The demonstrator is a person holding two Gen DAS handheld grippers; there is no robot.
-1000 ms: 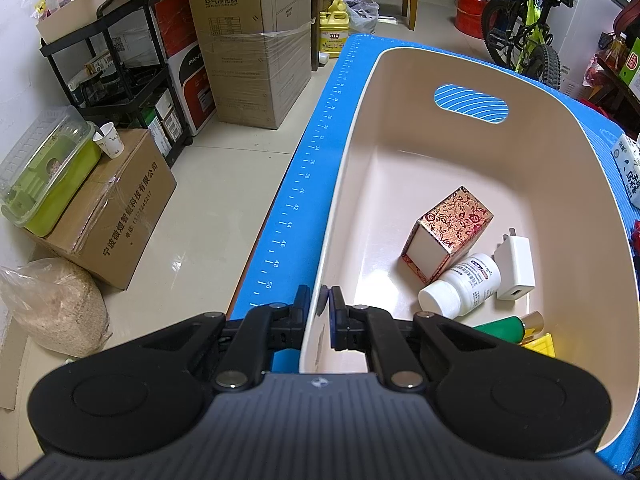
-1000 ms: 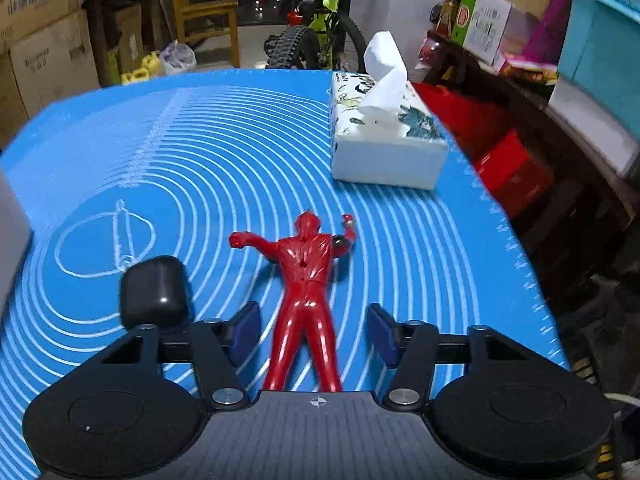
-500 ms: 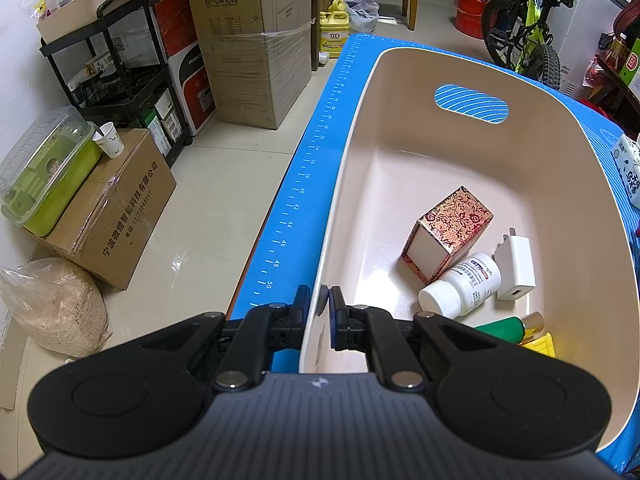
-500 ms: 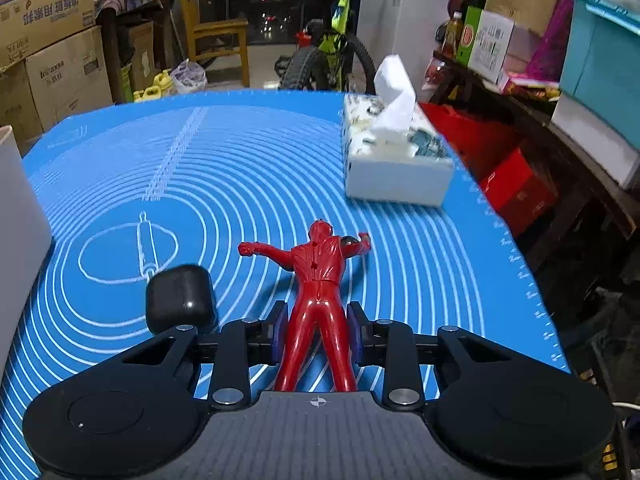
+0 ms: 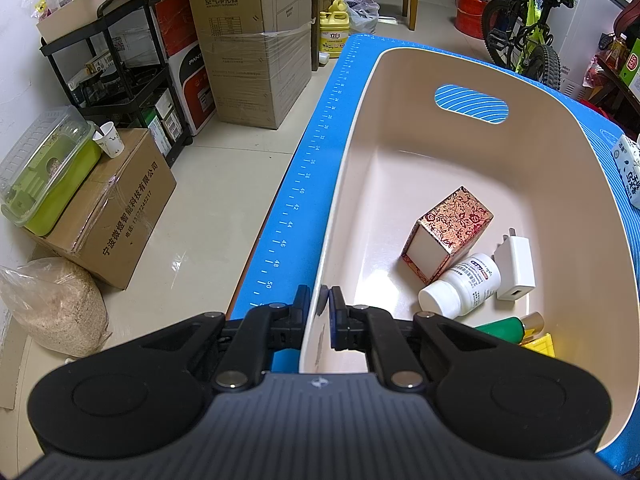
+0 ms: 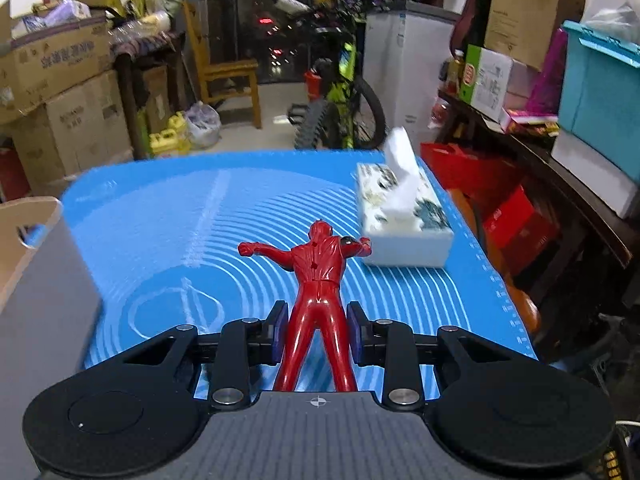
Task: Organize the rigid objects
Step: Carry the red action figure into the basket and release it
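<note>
My right gripper [image 6: 316,334] is shut on a red toy figure [image 6: 318,276], gripping its legs and holding it above the blue mat [image 6: 160,216]. My left gripper [image 5: 320,312] is shut on the near left rim of a cream bin [image 5: 348,184]. In the bin lie a patterned red-gold box [image 5: 446,234], a white pill bottle [image 5: 460,286], a white charger plug [image 5: 516,264], a green bottle [image 5: 504,326] and a yellow piece [image 5: 540,344]. The bin's corner also shows at the left of the right wrist view [image 6: 28,216].
A tissue box [image 6: 404,224] stands on the mat's right side; it also shows in the left wrist view [image 5: 630,172]. The mat's right edge drops off to red boxes [image 6: 516,216]. Cardboard boxes [image 5: 252,40], a black rack [image 5: 120,72] and a bicycle [image 5: 524,36] stand around.
My right gripper closed on the red figure's legs and lifted it off the mat; the black object beside it is out of view. The left gripper stayed on the bin rim.
</note>
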